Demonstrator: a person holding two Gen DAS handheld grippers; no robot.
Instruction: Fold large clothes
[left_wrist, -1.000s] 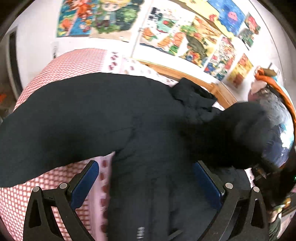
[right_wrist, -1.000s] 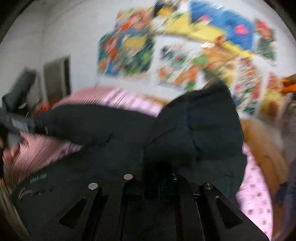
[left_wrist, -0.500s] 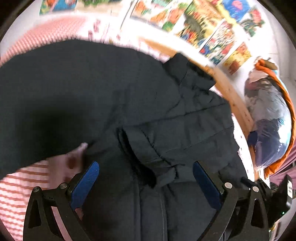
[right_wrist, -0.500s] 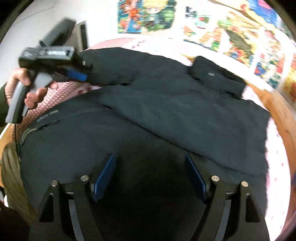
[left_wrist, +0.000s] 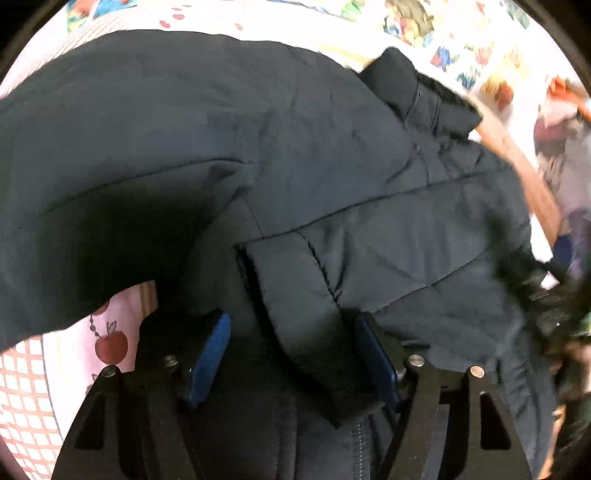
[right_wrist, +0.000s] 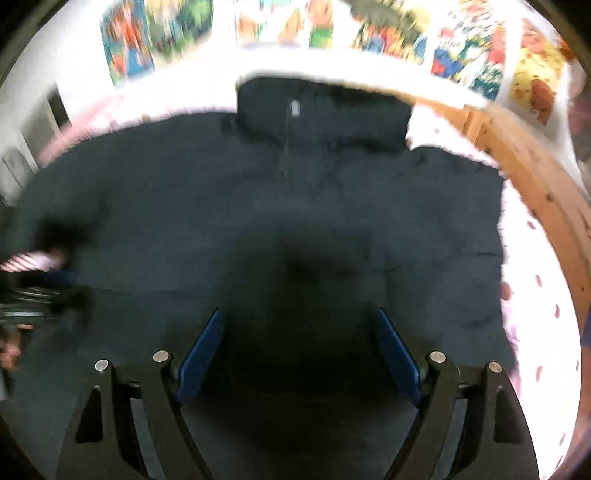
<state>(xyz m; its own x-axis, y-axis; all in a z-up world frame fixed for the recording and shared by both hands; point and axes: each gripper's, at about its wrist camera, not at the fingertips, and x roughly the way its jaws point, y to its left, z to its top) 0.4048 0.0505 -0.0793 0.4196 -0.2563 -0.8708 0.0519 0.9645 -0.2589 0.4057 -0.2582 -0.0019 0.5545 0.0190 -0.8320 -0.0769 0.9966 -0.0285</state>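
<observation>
In the left wrist view we see the dark padded jacket (left_wrist: 295, 155) spread over the bed (left_wrist: 55, 369), whose pink sheet with a red grid and apple prints shows at the bed's near left corner. One sleeve (left_wrist: 354, 251) lies folded across the jacket's body, its cuff (left_wrist: 295, 314) pointing toward us. The left gripper (left_wrist: 291, 332) stands partly open with its jaws just having been closing; the cuff lies between the blue pads (left_wrist: 210, 350), and we cannot tell whether they press it. The collar (left_wrist: 413, 92) lies toward the bed's far edge.

In the right wrist view, blurred, the jacket (right_wrist: 295, 203) covers most of the bed (right_wrist: 539, 302), collar (right_wrist: 321, 114) at the far edge by the wooden bed frame (right_wrist: 528, 177). The right gripper (right_wrist: 299, 332) stands wide, its jaws just having opened, over the dark cloth and gripping nothing. Colourful posters (right_wrist: 461, 48) hang on the wall.
</observation>
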